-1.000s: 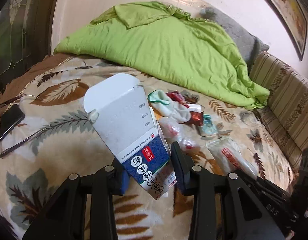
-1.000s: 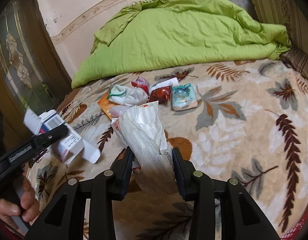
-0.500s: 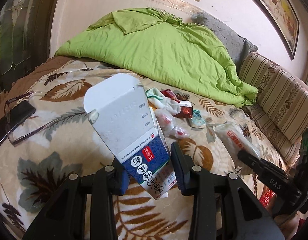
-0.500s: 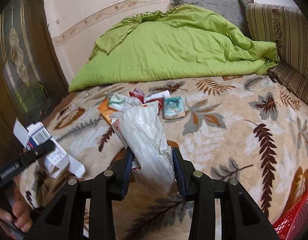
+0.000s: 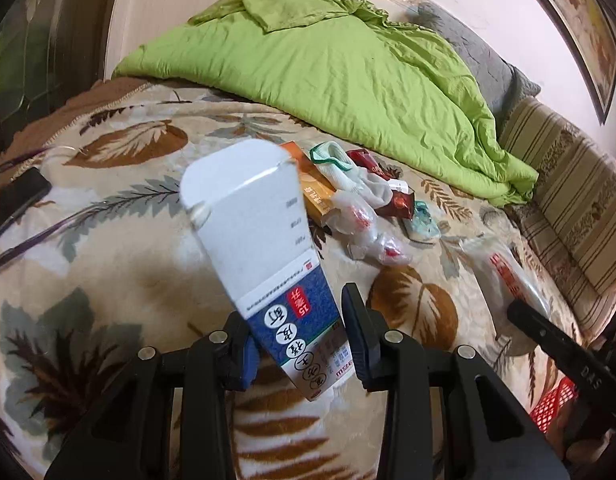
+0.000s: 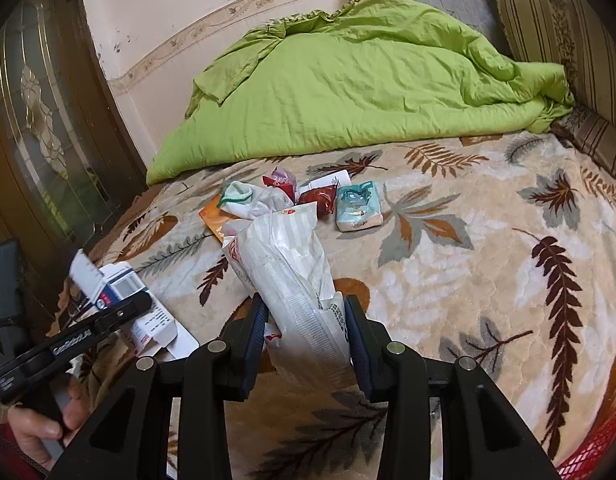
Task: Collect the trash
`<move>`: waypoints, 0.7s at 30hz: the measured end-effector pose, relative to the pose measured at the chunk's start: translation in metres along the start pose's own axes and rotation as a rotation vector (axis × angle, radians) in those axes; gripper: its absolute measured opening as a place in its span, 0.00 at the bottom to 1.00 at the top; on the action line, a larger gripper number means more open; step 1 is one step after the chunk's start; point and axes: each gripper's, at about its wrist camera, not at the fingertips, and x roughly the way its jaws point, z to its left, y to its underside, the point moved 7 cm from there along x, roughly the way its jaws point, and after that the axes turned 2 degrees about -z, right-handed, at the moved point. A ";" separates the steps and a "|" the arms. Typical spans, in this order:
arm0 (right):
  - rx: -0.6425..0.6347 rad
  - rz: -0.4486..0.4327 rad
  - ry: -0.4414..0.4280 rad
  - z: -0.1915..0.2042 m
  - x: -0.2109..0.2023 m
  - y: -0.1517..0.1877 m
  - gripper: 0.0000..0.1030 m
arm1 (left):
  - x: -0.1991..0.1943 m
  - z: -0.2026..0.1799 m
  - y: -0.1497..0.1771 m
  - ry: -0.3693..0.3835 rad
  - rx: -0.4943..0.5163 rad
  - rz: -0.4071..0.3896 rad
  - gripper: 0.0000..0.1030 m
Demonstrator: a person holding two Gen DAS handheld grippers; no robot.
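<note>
My left gripper (image 5: 298,340) is shut on a white and blue carton box (image 5: 268,256), held tilted above the leaf-print blanket (image 5: 108,280); the same box (image 6: 120,292) shows at the left of the right wrist view. My right gripper (image 6: 306,332) is shut on a crumpled white plastic bag (image 6: 292,264), seen also as the plastic bag (image 5: 503,272) in the left wrist view. More trash lies in a pile on the bed: an orange packet (image 5: 315,192), a white sock (image 6: 248,198), red wrappers (image 6: 317,198) and a teal tissue pack (image 6: 357,206).
A green quilt (image 6: 367,96) covers the back of the bed. A phone (image 5: 20,196) and glasses (image 5: 40,232) lie at the left. A red basket (image 5: 551,404) sits low at the right, its rim (image 6: 591,456) in the corner. A striped headboard (image 5: 567,192) is at right.
Both grippers keep hold of their items and have moved nearer the bed again; the trash pile looks closer, and less of the red basket shows in the right wrist view.
</note>
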 end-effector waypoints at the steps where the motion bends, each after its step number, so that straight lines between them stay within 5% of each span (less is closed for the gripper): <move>1: 0.007 0.005 -0.011 -0.001 0.001 0.000 0.40 | 0.002 0.002 -0.001 0.001 -0.013 -0.003 0.34; 11: 0.035 0.023 -0.050 0.000 0.008 -0.001 0.40 | -0.019 -0.013 -0.012 0.044 0.033 -0.140 0.33; 21: 0.022 0.008 -0.033 -0.002 0.003 -0.003 0.40 | -0.029 -0.034 -0.010 0.037 0.147 -0.189 0.33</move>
